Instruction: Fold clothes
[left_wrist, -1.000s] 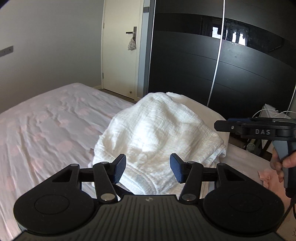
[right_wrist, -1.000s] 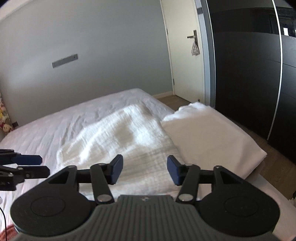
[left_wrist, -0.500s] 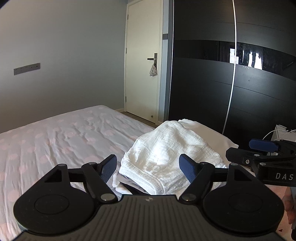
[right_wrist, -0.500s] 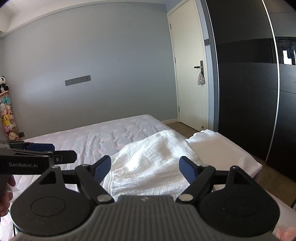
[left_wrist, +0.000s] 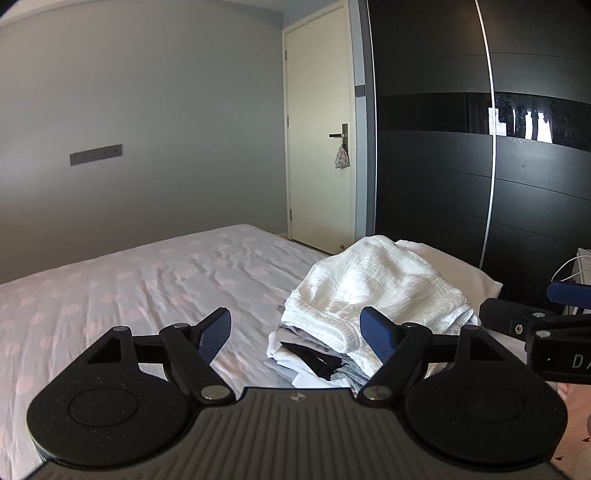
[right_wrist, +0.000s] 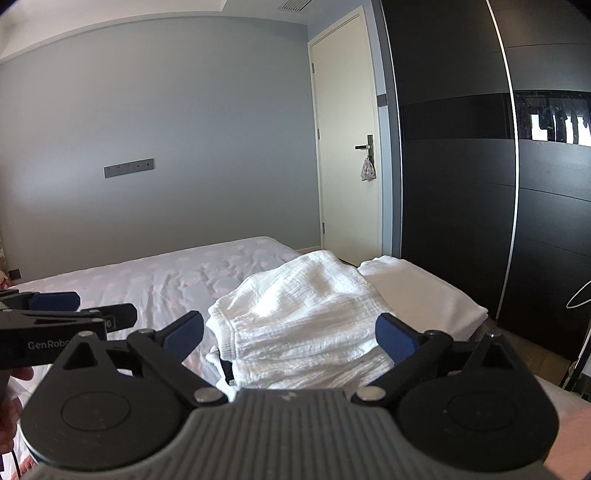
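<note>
While the left wrist view looks forward over a bed (left_wrist: 129, 291) with a pale sheet dotted in faint pink, the left gripper (left_wrist: 295, 334) is released, its blue-padded fingers spread wide and holding nothing. Just beyond its right finger sits a stack of folded clothes (left_wrist: 325, 354), grey and dark layers at the bottom, with a folded white crinkled garment (left_wrist: 373, 291) lying on top. A flat white pillow (left_wrist: 454, 273) lies behind the stack, near the bed's far right edge. At the right border the right gripper (left_wrist: 532, 314) shows partly, level with the stack. From the right wrist view, the right gripper (right_wrist: 290, 334) is likewise released and empty, fingers spread either side of the white garment (right_wrist: 295, 314), which sits close ahead but untouched. The left gripper (right_wrist: 74, 310) enters from the left edge above the sheet. Judging by the tidy pile and both empty grippers, this garment's fold looks finished and placed; the next move likely calls for turning away to find another piece to fold, none of which shows here. The room has a grey-blue wall (right_wrist: 166, 129) with a switch plate (right_wrist: 128, 168), a cream door (right_wrist: 347, 147) with a small pouch on its handle, and a glossy black wardrobe (right_wrist: 461, 166) along the right.
</note>
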